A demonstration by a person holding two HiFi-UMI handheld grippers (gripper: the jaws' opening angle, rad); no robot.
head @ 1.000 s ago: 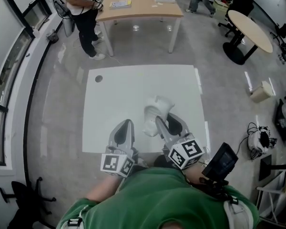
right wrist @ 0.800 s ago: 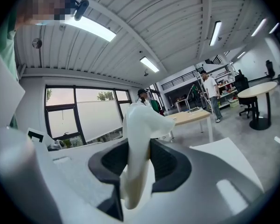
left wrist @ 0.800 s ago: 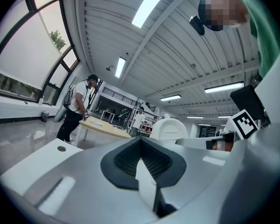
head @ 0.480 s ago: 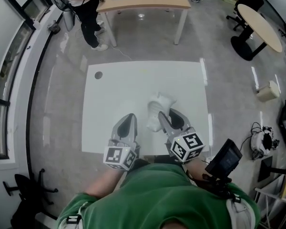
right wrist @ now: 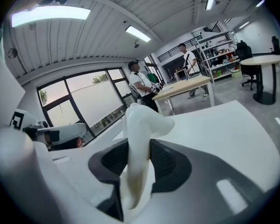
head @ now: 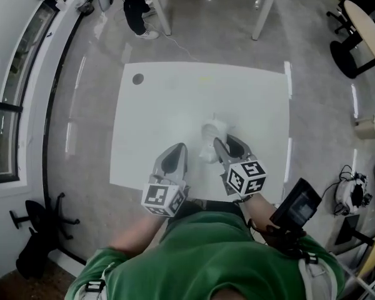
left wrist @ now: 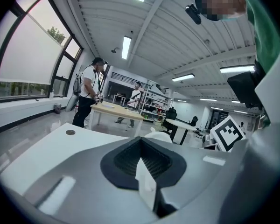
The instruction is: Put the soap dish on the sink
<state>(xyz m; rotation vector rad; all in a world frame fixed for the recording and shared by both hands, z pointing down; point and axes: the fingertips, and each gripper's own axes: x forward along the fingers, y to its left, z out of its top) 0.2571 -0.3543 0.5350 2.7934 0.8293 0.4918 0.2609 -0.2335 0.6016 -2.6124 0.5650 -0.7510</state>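
A big room with a grey floor holds a white desk [head: 175, 105]. The right gripper [head: 222, 145] squeezes the white soap dish [head: 211, 133] between its jaws. It has come lower, so the dish now hangs just over the desk's near edge, a bit to the right. The left gripper [head: 175, 152] has dropped too, with its jaws pressed together on nothing. I see no sink, so I think the dish may get put down here.
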